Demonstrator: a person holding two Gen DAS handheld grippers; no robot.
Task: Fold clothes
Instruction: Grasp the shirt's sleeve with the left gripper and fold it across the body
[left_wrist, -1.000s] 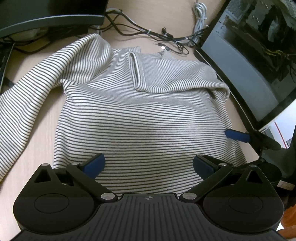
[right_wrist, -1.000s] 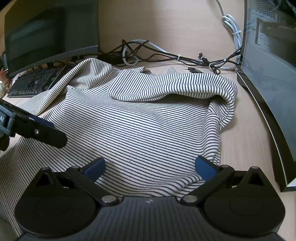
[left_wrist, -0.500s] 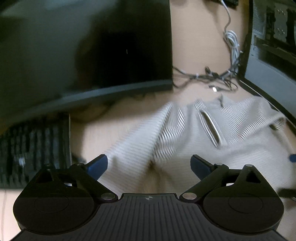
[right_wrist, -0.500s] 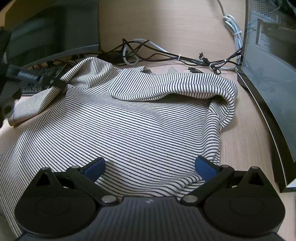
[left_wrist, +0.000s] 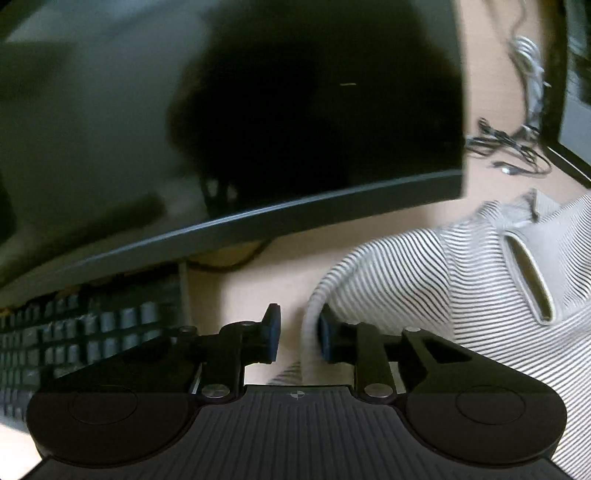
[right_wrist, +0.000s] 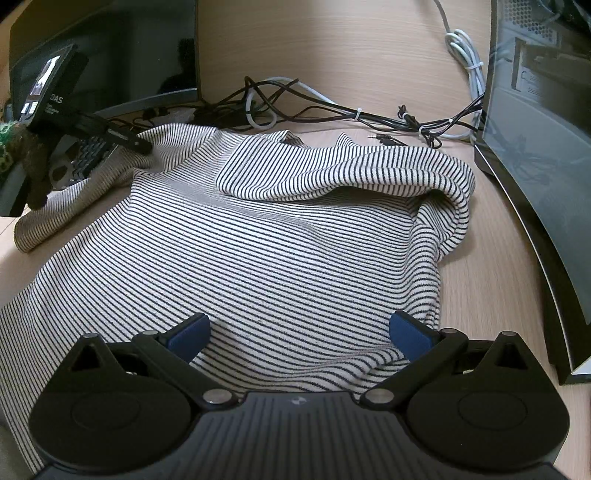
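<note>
1. Left wrist view: the left gripper (left_wrist: 297, 334) is closing, its blue pads a narrow gap apart with the edge of the striped sweater's sleeve (left_wrist: 309, 325) standing between them. The fabric lies against the right-hand pad; whether the other pad presses on it cannot be told through the blur. The striped sweater (left_wrist: 480, 280) spreads to the right on the wooden desk (left_wrist: 251, 295), its neck opening (left_wrist: 528, 280) showing. A dark monitor (left_wrist: 221, 129) fills the upper part, and a keyboard (left_wrist: 92, 332) lies at lower left.

2. Right wrist view: the right gripper (right_wrist: 299, 332) hangs over the sweater's hem with its jaws spread wide, nothing between them. The sweater (right_wrist: 277, 251) lies across the desk (right_wrist: 480, 288), its right sleeve folded over the chest. The left gripper (right_wrist: 140, 146) reaches the left sleeve at upper left. Tangled cables (right_wrist: 332, 110) lie behind the sweater, and a computer case (right_wrist: 535, 166) stands to the right.
</note>
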